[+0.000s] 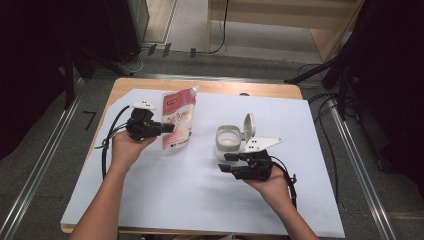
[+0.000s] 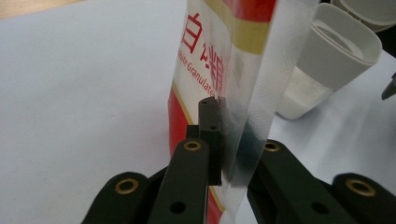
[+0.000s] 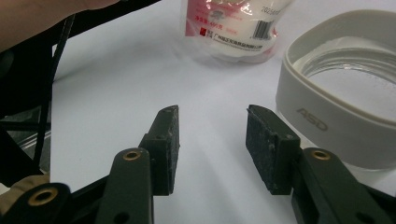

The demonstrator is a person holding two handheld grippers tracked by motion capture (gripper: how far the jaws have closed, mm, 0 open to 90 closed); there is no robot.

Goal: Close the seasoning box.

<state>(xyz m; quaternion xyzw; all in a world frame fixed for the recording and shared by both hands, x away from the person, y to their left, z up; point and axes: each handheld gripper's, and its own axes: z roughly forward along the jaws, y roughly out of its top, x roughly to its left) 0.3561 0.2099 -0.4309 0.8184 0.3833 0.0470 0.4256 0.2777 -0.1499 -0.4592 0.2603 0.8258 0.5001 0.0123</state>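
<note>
Landmark: white container (image 1: 229, 141) with flip lid (image 1: 248, 125) standing open, upright on the white sheet (image 1: 175, 195) over the desk (image 1: 131, 85).
Pouch: red-and-white bag of granulated sugar (image 1: 179, 122), left of the container, well apart from it, held upright and leaning slightly, bottom resting on the sheet.
Left gripper (image 1: 167, 128): jaws closed tight on the pouch's clear side seam (image 2: 243, 140), thin film pinched between the pads.
Right gripper (image 1: 227, 162): just in front of the container, jaws half open, nothing between them; container wall (image 3: 327, 126) close beside one jaw, not touching.
Done, judged: container opened, some white content already inside, pouch gripped.
Left, judged: bringing the pouch over to the container, probably steadying the container with the right jaws, tipping sugar in, closing the lid.
Pouch top: whether cut open, cannot tell.
</note>
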